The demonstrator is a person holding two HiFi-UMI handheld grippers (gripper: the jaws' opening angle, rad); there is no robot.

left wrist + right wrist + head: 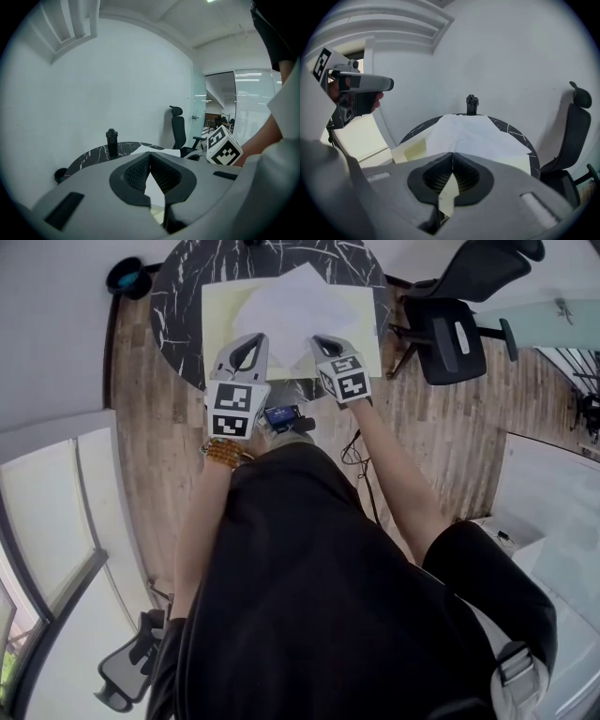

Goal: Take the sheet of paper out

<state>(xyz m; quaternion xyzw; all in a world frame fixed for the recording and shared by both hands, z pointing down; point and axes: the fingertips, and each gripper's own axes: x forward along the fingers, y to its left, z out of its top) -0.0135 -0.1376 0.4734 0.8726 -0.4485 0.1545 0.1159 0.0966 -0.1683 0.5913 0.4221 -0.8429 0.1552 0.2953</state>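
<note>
Both grippers clamped at the near edge of the table

The left gripper has its jaws pressed together at the tips, pinching the white sheet of paper. The right gripper is just beside it, jaws closed on a strip of the pale yellow folder. The sheet lies spread across the folder on the round black table, with a dark bottle at the far edge and an office chair off to the right.
</note>
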